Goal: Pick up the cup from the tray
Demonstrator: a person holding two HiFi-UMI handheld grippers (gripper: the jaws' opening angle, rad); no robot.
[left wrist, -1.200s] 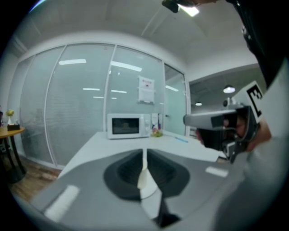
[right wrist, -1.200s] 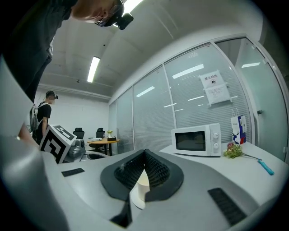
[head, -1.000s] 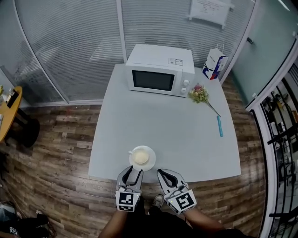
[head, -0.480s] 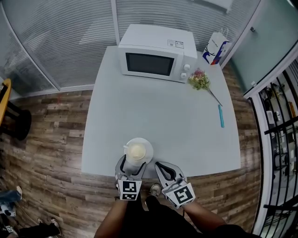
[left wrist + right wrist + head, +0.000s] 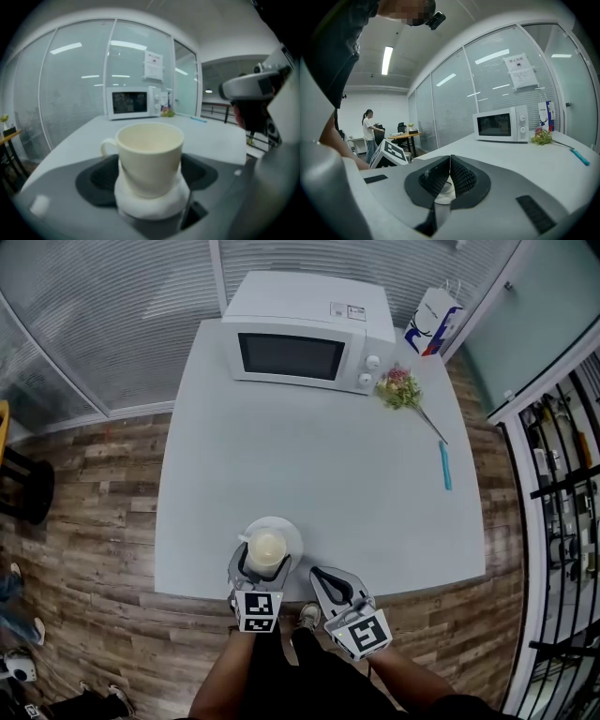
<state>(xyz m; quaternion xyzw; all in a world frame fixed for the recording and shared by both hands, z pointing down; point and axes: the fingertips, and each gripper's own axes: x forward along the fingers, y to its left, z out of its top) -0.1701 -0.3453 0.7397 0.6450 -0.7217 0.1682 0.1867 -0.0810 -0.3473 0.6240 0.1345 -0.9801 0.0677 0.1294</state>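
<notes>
Near edge of table (image 5: 309, 456), left of middle: cup (image 5: 150, 154) upright on saucer (image 5: 293, 532), not lifted | left gripper (image 5: 262, 563): jaws just been opening, spread wide, cup between, pads look clear of it | right gripper (image 5: 326, 576): jaws pressed together, empty, just beside | done: approach; left: close, lift

left gripper (image 5: 262, 568) — jaws wide apart, just been opening, cup (image 5: 150, 157) standing between the pads, not pinched | right gripper (image 5: 322, 575) — jaws closed tip to tip, empty | forearms (image 5: 221, 681) side by side, both grippers pointing forward, slightly down
</notes>
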